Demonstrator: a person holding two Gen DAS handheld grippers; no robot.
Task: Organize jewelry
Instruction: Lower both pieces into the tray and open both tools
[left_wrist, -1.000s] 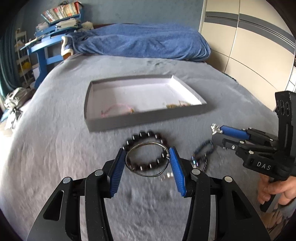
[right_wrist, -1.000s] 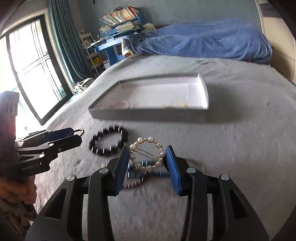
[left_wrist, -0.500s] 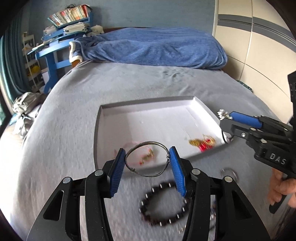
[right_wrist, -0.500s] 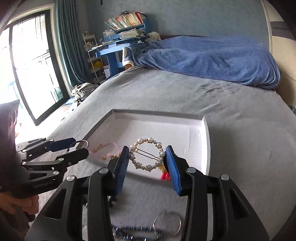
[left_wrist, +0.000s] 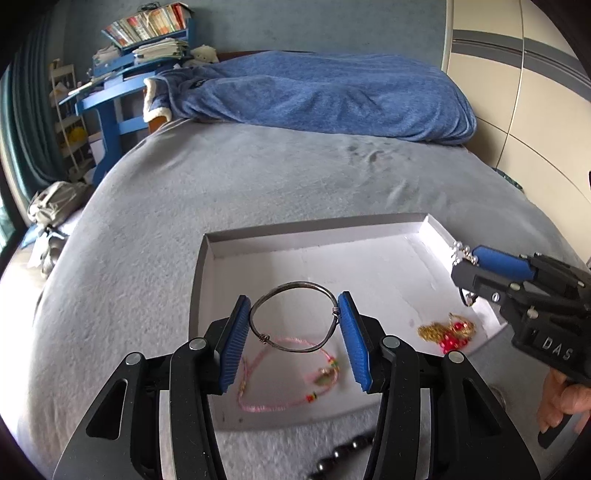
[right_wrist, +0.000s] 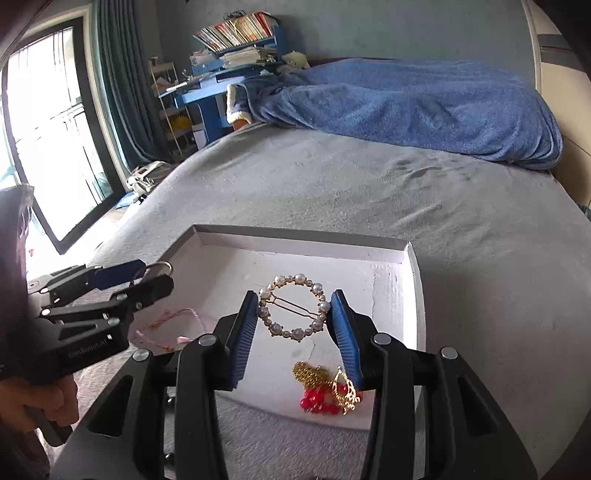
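Left wrist view: the left gripper (left_wrist: 293, 323) is seen closed on a thin silver wire bangle (left_wrist: 293, 317), which is pinched between the two blue ribbed pads (left_wrist: 232, 345) and held above the shallow white rectangular tray (left_wrist: 314, 230) lying on the grey bed cover (left_wrist: 221, 177). Beneath the bangle, on the tray floor, a pink cord bracelet with small coloured beads (left_wrist: 288, 380) is laid in a loose loop. Nearer the tray's right corner a gold chain piece with red beads (left_wrist: 448, 332) is found. At the bottom edge of this view, outside the tray, part of a string of dark round beads (left_wrist: 343, 456) is visible on the cover.

The right gripper (left_wrist: 461, 258) is seen at the right of this view, over the tray's right wall, held in a hand (left_wrist: 561, 402).

In the right wrist view, the right gripper (right_wrist: 295, 314) is shown clamped on a round gold hair clip set with pearls (right_wrist: 293, 307), gripped at its two sides and held over the tray's interior (right_wrist: 402, 280). The gold and red piece (right_wrist: 327, 387) lies on the tray floor below the right pad. The left gripper (right_wrist: 155, 273) is seen at the left with the bangle's rim (right_wrist: 162, 265) showing at its tips, and the pink cord (right_wrist: 170, 328) lies on the tray below it.

A blue blanket (right_wrist: 406, 107) is piled at the far end of the bed.
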